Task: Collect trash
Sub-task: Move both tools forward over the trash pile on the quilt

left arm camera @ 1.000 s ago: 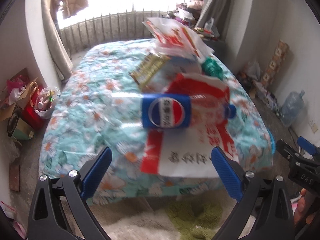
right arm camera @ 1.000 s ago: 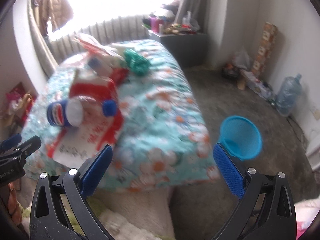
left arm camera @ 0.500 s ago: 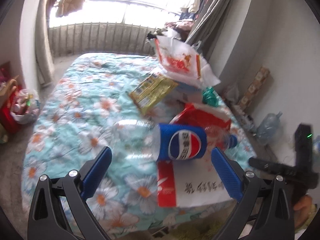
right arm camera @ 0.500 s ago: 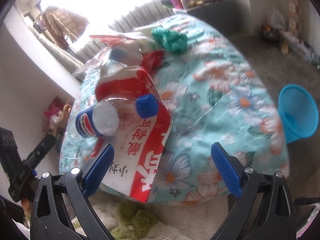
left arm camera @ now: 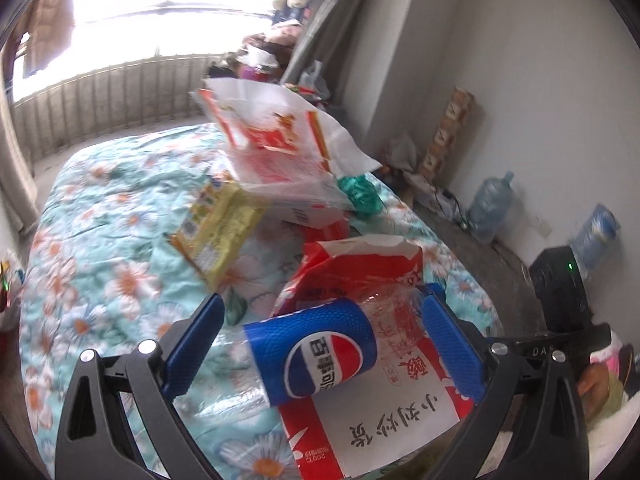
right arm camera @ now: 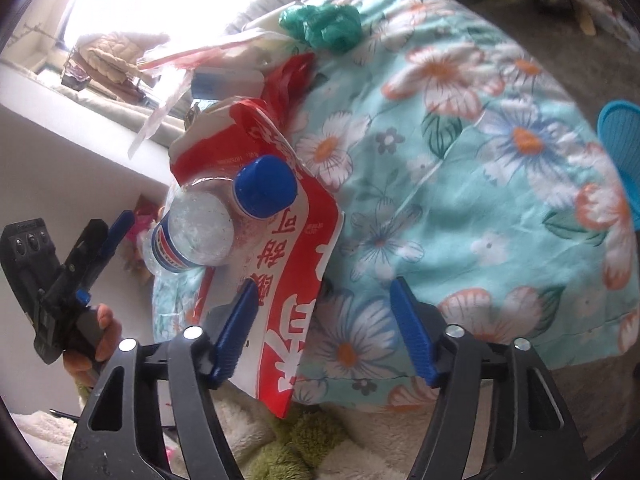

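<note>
An empty Pepsi bottle [left arm camera: 316, 356] with a blue cap [right arm camera: 264, 188] lies on a red-and-white paper bag [left arm camera: 384, 420] at the near edge of the floral bed. My left gripper [left arm camera: 324, 344] is open with its fingers on either side of the bottle. My right gripper [right arm camera: 324, 332] is open, and the bag's lower corner [right arm camera: 288, 344] hangs between its fingers. Farther back lie a yellow snack wrapper [left arm camera: 216, 228], a white-and-red plastic bag [left arm camera: 276, 148] and a green crumpled bag [right arm camera: 324, 26].
The bed's floral quilt [right arm camera: 480, 200] fills both views. A blue mesh trash basket [right arm camera: 624, 140] stands on the floor to the right of the bed. Water jugs [left arm camera: 490, 208] and boxes line the right wall. A fluffy rug [right arm camera: 304, 444] lies below the bed's edge.
Both grippers have moved in close to the bed's near edge. The left now straddles the Pepsi bottle and the right straddles the bag's hanging corner. The trash has not moved.
</note>
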`<state>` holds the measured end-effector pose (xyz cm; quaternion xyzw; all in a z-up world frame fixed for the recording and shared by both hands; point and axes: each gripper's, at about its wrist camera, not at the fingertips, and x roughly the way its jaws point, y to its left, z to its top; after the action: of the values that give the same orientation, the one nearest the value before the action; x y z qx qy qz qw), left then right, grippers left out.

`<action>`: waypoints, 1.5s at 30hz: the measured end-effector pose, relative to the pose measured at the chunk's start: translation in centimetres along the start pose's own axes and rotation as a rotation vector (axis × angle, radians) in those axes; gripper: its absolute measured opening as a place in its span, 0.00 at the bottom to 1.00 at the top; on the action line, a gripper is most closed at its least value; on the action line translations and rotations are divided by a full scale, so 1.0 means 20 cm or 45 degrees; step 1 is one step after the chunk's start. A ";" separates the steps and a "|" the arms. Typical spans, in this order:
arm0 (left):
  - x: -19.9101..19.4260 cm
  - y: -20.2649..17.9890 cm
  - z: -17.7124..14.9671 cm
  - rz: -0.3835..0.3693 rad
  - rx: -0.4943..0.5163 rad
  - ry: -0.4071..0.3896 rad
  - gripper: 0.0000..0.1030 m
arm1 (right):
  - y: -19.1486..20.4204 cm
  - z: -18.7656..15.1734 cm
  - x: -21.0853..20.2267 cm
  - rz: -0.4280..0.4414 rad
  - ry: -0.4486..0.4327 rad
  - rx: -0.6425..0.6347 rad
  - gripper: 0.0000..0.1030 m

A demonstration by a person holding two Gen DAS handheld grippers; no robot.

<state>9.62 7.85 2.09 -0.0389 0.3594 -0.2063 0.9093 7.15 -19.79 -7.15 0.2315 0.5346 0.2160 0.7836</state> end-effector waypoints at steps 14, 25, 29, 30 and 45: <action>0.09 -0.10 0.00 0.022 0.236 0.098 0.89 | -0.03 0.09 0.00 0.058 -0.008 0.004 0.54; -0.08 -0.02 -0.06 0.076 0.106 0.010 0.85 | 0.03 0.13 -0.26 0.102 -0.161 -0.026 0.56; -0.13 0.06 -0.06 0.130 0.020 -0.027 0.80 | 0.12 0.11 -0.22 0.238 -0.150 0.015 0.58; -0.14 0.08 -0.06 0.148 -0.008 -0.033 0.77 | 0.14 0.11 -0.20 0.279 -0.132 0.037 0.58; -0.32 0.34 -0.07 0.151 -0.332 -0.164 0.58 | 0.32 0.07 -0.06 0.286 -0.042 0.050 0.64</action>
<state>6.83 16.67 3.57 -0.1483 0.3258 -0.1010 0.9283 7.50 -15.58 -2.10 0.3088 0.4962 0.2883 0.7585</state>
